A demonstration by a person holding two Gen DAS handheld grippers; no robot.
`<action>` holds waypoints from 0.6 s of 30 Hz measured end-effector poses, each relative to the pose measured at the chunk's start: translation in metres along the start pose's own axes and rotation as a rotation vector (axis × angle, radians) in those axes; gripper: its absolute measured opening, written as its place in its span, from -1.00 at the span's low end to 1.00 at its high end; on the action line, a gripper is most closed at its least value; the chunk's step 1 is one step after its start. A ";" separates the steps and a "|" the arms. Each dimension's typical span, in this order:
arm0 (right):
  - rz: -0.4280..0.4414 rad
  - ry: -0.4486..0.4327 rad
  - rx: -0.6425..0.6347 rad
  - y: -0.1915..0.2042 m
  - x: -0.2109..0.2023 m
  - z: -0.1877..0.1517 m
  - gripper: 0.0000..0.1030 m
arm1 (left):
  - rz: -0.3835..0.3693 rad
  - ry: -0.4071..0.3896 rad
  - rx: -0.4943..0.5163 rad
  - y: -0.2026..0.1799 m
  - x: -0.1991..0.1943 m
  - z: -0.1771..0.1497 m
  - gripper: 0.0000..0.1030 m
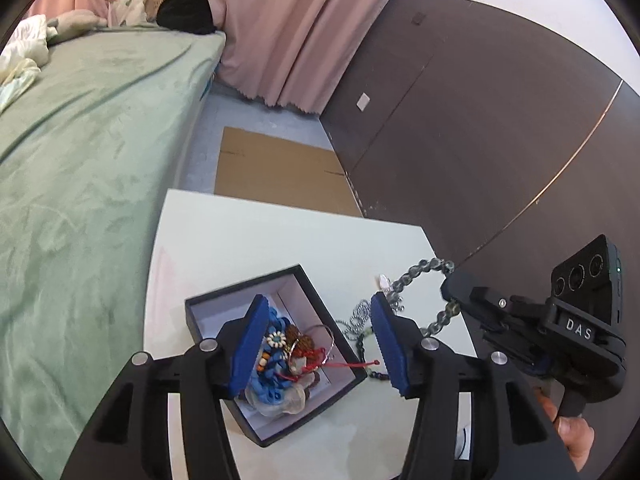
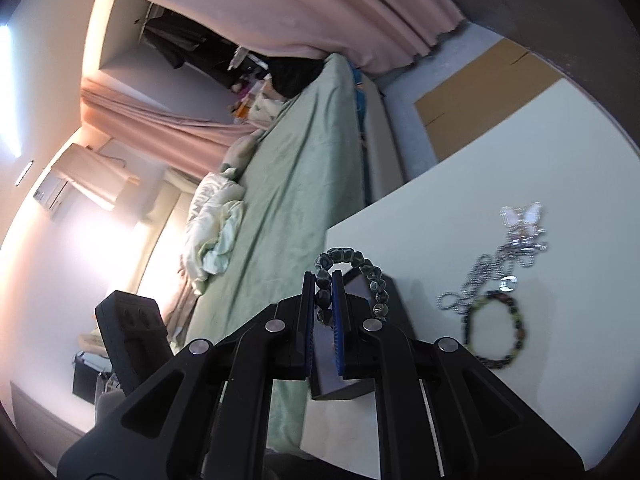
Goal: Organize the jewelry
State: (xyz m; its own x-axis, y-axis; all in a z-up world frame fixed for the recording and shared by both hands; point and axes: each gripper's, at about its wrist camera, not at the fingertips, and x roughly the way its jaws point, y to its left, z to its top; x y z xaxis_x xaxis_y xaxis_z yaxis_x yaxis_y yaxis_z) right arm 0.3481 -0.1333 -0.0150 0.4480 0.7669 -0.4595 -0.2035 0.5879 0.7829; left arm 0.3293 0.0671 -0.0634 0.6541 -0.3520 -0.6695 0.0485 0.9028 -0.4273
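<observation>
Pinching a grey bead bracelet [image 2: 362, 270], right hand-held gripper [image 2: 323, 304] tilted sideways, left hand-held gripper [image 1: 318, 344] spread apart over jewelry box [image 1: 304, 276].

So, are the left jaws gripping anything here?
No, the left gripper is wide open above the box, holding nothing.

The box [image 1: 276, 354] is sitting open-topped on the table [image 1: 248, 236], its rear half bare, its near half filling with a jewelry heap [image 1: 288, 360]. The left gripper [image 1: 316, 344] is hovering wide open over that heap, crowding the way in from above. The right gripper [image 2: 323, 300] is holding a bead bracelet [image 2: 360, 268] just right of the box. A chain [image 2: 480, 276] and a second bracelet [image 2: 496, 332] are lying on the table near the box's right wall. The far table is lying bare.
</observation>
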 end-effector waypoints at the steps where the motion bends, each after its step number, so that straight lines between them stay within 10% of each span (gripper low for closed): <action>1: 0.009 0.006 -0.003 0.003 0.003 0.000 -0.82 | 0.003 -0.005 -0.002 0.001 -0.001 0.000 0.10; 12: 0.045 0.117 -0.015 0.015 0.035 -0.008 -0.78 | 0.059 -0.085 -0.061 0.017 -0.014 0.008 0.83; 18: 0.012 0.095 -0.011 0.007 0.022 -0.008 -0.15 | 0.072 -0.073 -0.069 0.018 -0.010 0.008 0.83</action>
State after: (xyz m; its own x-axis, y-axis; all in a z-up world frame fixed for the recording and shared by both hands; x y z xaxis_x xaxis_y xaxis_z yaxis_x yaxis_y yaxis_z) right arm 0.3498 -0.1099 -0.0225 0.3614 0.7944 -0.4882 -0.2184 0.5811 0.7840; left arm 0.3297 0.0889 -0.0597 0.7072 -0.2658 -0.6551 -0.0513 0.9049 -0.4225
